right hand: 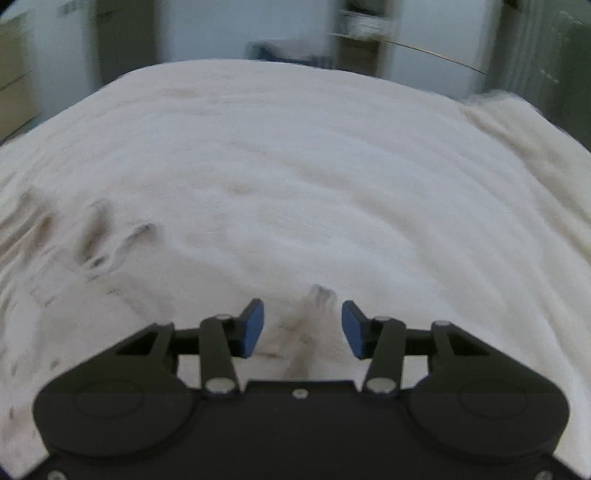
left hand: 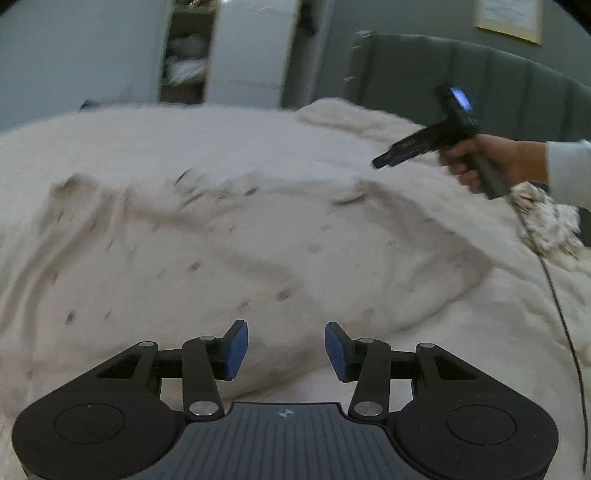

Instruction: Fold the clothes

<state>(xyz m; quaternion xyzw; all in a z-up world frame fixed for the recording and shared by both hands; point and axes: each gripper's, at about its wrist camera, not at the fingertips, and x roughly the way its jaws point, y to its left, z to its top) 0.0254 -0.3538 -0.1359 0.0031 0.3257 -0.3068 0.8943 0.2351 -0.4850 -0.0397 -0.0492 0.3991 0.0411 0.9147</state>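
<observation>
The garment (left hand: 236, 243), a pale cream piece with small dark flecks, lies spread and creased on the bed (left hand: 207, 136), which is covered in a fluffy white blanket. All positions below are given relative to this garment.

Left gripper (left hand: 286, 350): hovers over the garment's near edge, its 2 blue pads apart with only cloth visible below the gap. The pads press on nothing.

Right gripper (right hand: 303, 328): in its own view the 2 pads stand apart, and a raised fold of the garment (right hand: 314, 306) sits in the gap between them. No pad is seen pressing on the fold. In the left wrist view the same gripper (left hand: 380, 162) is above the garment's far right corner, held by a hand (left hand: 480, 158) with a light sleeve (left hand: 569, 166); its tips are blurred there.

Hard to make out: both views are smeared by motion, so the garment's outline, its type and its flecks are indistinct. Its left part runs out of the right wrist view.

Beyond the garment: a grey headboard (left hand: 443, 70) at far right, an open shelf unit (left hand: 184, 62) with blurred contents, and a framed item (left hand: 509, 18) cut by the edge. A speckled fabric bundle (left hand: 543, 218) and a dark cable (left hand: 565, 314) lie right of the garment.
</observation>
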